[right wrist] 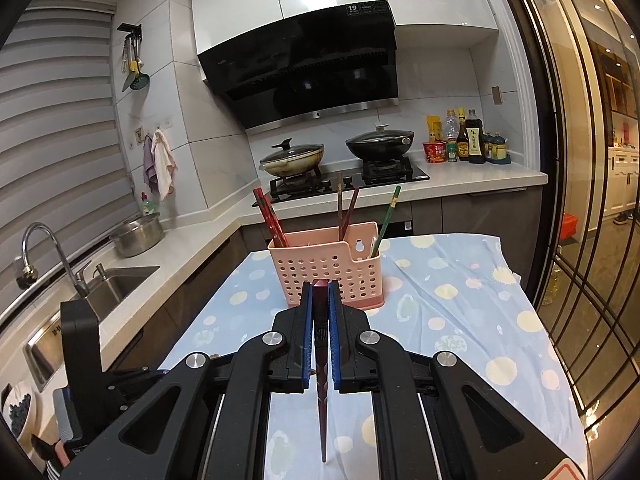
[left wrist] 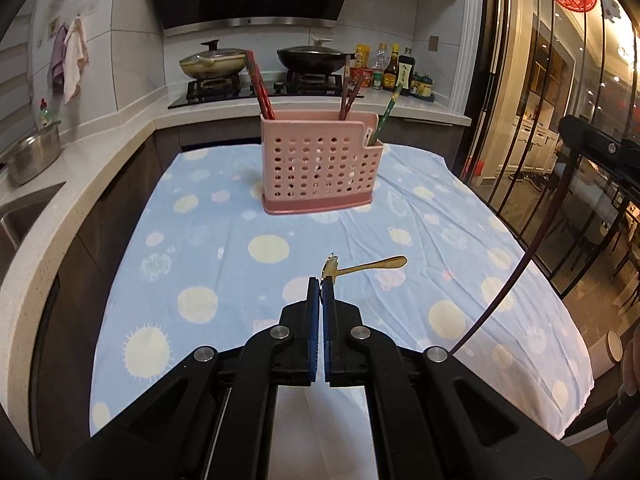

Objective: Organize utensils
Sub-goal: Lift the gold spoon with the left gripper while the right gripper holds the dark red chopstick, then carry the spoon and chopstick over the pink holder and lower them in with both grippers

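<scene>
The left gripper (left wrist: 321, 285) is clenched on the tine end of a small gold fork (left wrist: 366, 266); its blue pads (left wrist: 312, 312) are pressed almost together, and the fork juts out sideways from the tips toward three o'clock, its handle hanging clear above the cloth. The right gripper (right wrist: 320, 290) is likewise clamped tight, grasping a dark red chopstick (right wrist: 321, 360) that runs lengthwise between the pads, its blunt end at the fingertips and its thin point trailing back toward six o'clock, under the camera. Ahead of both grippers, at twelve o'clock, stands a pink perforated utensil holder (left wrist: 320, 168) upright on the blue cloth with pale dots (left wrist: 200, 240) that covers the table. In the holder, a pair of red chopsticks (left wrist: 260, 88) leans in the left compartment, brownish chopsticks (left wrist: 347, 92) stand in the middle, and a green chopstick (left wrist: 386, 116) leans in the small notched pocket at the right end. Beyond the holder, at about twelve o'clock, a gas hob carries a lidded cream pan (left wrist: 212, 62) and a black wok (left wrist: 314, 58), with sauce bottles (left wrist: 394, 68) toward one o'clock. In the right wrist view a sink with a tap (right wrist: 44, 248) and a steel pot (right wrist: 138, 234) lie at nine to ten o'clock.
</scene>
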A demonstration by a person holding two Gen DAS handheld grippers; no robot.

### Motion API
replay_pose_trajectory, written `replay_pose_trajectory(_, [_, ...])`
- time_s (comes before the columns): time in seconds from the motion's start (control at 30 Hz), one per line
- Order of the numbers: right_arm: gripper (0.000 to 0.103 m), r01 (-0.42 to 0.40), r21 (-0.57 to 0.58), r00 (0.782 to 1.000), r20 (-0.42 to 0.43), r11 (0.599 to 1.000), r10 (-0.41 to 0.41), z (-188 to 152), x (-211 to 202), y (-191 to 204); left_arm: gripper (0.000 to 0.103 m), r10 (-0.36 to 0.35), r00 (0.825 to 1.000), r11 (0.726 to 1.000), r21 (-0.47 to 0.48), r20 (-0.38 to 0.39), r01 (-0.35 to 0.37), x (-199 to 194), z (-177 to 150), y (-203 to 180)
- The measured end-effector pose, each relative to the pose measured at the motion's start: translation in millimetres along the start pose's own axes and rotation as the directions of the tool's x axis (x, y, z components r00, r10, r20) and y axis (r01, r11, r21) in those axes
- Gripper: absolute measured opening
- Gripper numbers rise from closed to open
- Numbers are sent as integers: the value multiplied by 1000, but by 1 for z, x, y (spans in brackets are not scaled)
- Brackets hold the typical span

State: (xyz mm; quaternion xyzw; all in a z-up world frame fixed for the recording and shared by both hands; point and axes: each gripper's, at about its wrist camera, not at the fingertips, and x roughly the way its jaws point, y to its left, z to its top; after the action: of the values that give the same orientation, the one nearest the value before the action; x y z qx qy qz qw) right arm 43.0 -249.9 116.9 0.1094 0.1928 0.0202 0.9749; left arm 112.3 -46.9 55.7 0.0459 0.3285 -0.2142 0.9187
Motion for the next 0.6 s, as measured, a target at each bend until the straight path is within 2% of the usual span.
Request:
replay_pose_trajectory(0.2, [7,10,-14,999,36,1000,-9,26,7,1,1,21,1000,997,69,23,-23,-1,20,-7])
replay_pose_trajectory(0.4, [7,34,-32,995,94,999,-30,55,13,2,1,23,1000,995,92,-14,-22,9,9,-11])
replay_pose_trajectory(0.6, [7,30,-33,993,111,999,-27,64,28,5,1,0,999,994,105,-39,4,11,-2,-20])
